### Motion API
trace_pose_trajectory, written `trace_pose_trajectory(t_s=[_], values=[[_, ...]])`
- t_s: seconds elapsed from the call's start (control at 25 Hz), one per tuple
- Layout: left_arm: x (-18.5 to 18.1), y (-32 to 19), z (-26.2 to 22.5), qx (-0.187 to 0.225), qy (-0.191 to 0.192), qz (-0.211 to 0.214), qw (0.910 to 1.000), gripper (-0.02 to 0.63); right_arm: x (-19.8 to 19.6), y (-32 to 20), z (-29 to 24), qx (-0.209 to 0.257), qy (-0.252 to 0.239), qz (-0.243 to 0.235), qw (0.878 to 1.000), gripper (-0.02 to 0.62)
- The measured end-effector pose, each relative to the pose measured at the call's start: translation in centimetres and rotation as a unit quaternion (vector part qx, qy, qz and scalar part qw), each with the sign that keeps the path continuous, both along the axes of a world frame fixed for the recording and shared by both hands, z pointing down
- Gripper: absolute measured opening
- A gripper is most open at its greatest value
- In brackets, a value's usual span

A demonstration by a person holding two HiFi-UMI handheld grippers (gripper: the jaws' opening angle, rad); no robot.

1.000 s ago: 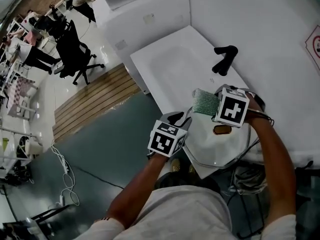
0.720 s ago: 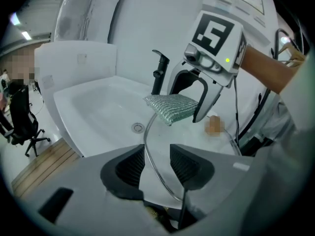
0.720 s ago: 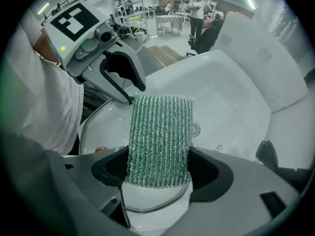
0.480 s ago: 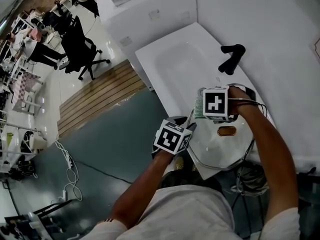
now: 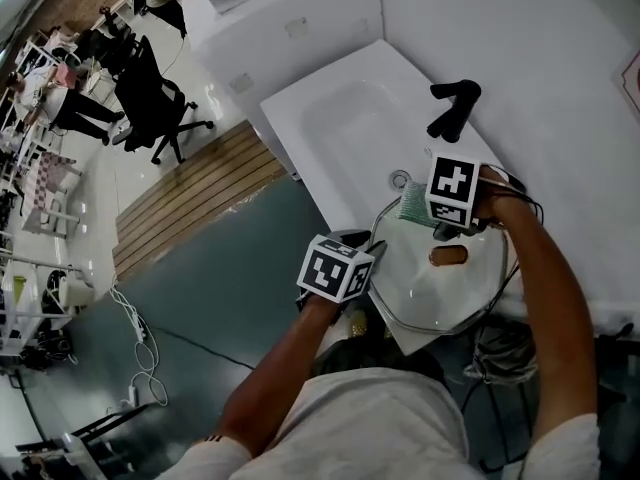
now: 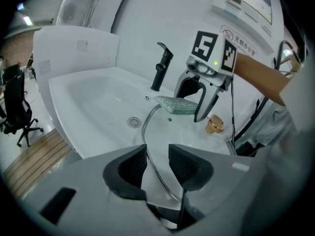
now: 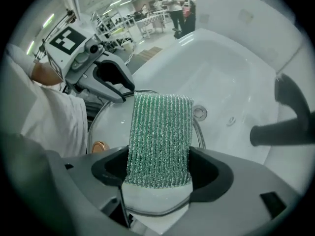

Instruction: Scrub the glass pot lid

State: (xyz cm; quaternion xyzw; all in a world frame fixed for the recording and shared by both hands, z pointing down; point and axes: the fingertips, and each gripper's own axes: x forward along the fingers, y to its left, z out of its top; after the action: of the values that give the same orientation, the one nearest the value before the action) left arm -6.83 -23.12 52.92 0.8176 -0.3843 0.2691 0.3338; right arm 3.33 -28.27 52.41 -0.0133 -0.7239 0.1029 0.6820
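Note:
The glass pot lid point(image 5: 440, 293), with a copper knob point(image 5: 447, 255), lies tilted over the white sink's front edge. My left gripper point(image 5: 370, 255) has the lid's metal rim point(image 6: 147, 146) between its pads. Those jaws have just been closing, and the left gripper point(image 6: 157, 163) is shut on the rim. My right gripper point(image 5: 428, 214) points down, shut on a green scrubbing sponge point(image 5: 412, 205). In the right gripper view the sponge point(image 7: 160, 136) sticks out from the right gripper point(image 7: 160, 170) over the lid's far rim. From the left gripper view the sponge point(image 6: 177, 104) lies flat against the lid's far edge.
A black faucet point(image 5: 452, 111) stands behind the lid at the white sink basin point(image 5: 340, 128), whose drain point(image 5: 400, 179) sits just beyond the sponge. Cables hang by the right arm. An office chair point(image 5: 150, 98) and people are far off on the floor to the left.
The right gripper has come down with the sponge and turned from pointing sideways to pointing down at the lid's far rim. The left gripper has stayed at the lid's near rim.

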Motion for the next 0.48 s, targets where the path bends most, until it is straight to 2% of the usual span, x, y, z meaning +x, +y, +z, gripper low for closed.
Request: trace_pose_trajectory(t_s=[0.2, 0.36, 0.48], values=[[-0.1, 0.0, 0.2, 0.0, 0.0, 0.004, 1.0, 0.149, 3.7, -1.0, 0.1, -0.006, -0.03, 0.132, 0.991, 0.348], [-0.2, 0.1, 0.2, 0.001, 0.004, 0.002, 1.0, 0.149, 6.9, -0.9, 0.2, -0.013, -0.046, 0.219, 0.974, 0.348], [-0.1, 0.0, 0.1, 0.002, 0.008, 0.0, 1.0, 0.149, 8.3, -0.7, 0.3, -0.023, -0.073, 0.278, 0.958, 0.348]])
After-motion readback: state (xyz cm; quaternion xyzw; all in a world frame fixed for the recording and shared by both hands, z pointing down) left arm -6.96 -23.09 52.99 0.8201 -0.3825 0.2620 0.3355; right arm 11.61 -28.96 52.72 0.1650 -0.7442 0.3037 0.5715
